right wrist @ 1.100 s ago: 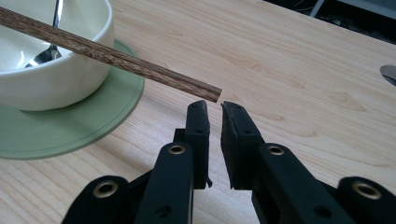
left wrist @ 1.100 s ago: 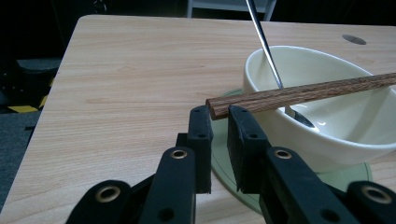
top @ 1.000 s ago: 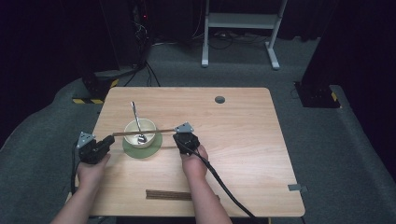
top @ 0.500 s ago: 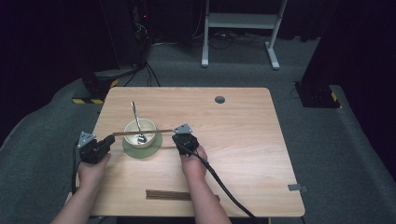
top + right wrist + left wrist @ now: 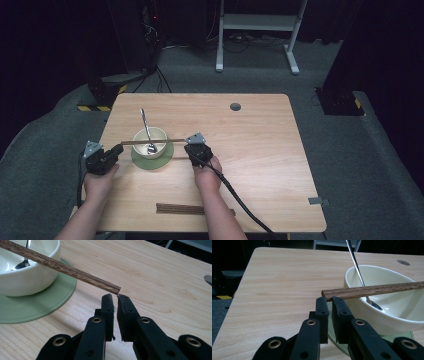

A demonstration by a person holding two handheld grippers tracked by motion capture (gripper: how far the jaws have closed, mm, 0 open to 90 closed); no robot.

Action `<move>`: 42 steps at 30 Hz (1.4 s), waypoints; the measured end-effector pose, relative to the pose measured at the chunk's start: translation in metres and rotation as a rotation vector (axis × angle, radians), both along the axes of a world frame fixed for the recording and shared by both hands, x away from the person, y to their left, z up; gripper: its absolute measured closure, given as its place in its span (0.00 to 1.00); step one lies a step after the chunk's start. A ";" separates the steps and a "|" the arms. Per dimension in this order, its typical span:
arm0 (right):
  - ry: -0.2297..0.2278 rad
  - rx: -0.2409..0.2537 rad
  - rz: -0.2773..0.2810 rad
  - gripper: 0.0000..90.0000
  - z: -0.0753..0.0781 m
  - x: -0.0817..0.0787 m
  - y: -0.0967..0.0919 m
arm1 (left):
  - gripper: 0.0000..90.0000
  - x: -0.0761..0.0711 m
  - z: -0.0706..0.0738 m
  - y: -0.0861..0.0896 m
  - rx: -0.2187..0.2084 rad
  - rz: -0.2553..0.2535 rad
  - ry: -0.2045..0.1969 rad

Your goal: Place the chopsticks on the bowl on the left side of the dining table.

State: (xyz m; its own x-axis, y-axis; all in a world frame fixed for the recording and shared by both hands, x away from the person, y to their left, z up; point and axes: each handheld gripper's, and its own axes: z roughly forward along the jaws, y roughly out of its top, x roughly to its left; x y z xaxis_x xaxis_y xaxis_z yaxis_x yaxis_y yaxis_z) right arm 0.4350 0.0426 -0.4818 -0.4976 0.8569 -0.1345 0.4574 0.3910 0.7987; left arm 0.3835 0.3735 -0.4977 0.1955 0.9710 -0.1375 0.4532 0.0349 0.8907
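A cream bowl (image 5: 149, 141) stands on a round green coaster (image 5: 160, 159) left of the table's middle, with a metal spoon (image 5: 145, 127) leaning in it. One brown chopstick (image 5: 152, 142) lies level across the bowl's rim. My left gripper (image 5: 119, 149) is just left of the bowl and shut with nothing between its jaws; the chopstick's end (image 5: 329, 293) lies just past my left gripper (image 5: 329, 300). My right gripper (image 5: 188, 146) is at the bowl's right, also shut and empty. The chopstick's other end (image 5: 113, 289) hangs just above my right gripper (image 5: 114, 297).
A bundle of brown chopsticks (image 5: 181, 208) lies near the table's front edge (image 5: 210, 231), between the person's forearms. A thin brown stick (image 5: 179, 158) lies by the coaster's right side. A cable hole (image 5: 235, 106) is at the back. The right half of the wooden table is bare.
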 end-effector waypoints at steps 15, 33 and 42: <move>-0.001 0.017 -0.009 0.79 0.000 -0.005 -0.008 | 0.74 -0.002 0.002 0.001 0.002 0.008 -0.002; 0.006 0.093 -0.005 0.39 0.012 -0.036 -0.073 | 0.38 -0.049 -0.011 -0.035 0.174 -0.203 0.164; 0.026 0.067 -0.064 0.33 -0.002 -0.056 -0.153 | 0.33 -0.067 -0.027 -0.043 0.187 -0.238 0.238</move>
State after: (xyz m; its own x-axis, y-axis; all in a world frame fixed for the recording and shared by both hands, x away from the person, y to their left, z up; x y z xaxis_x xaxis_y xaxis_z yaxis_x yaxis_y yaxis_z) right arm 0.3793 -0.1100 -0.4843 -0.4441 0.8937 -0.0640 0.5003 0.3066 0.8097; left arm 0.3168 0.3307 -0.5249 0.4026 0.9149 -0.0312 0.6240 -0.2494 0.7406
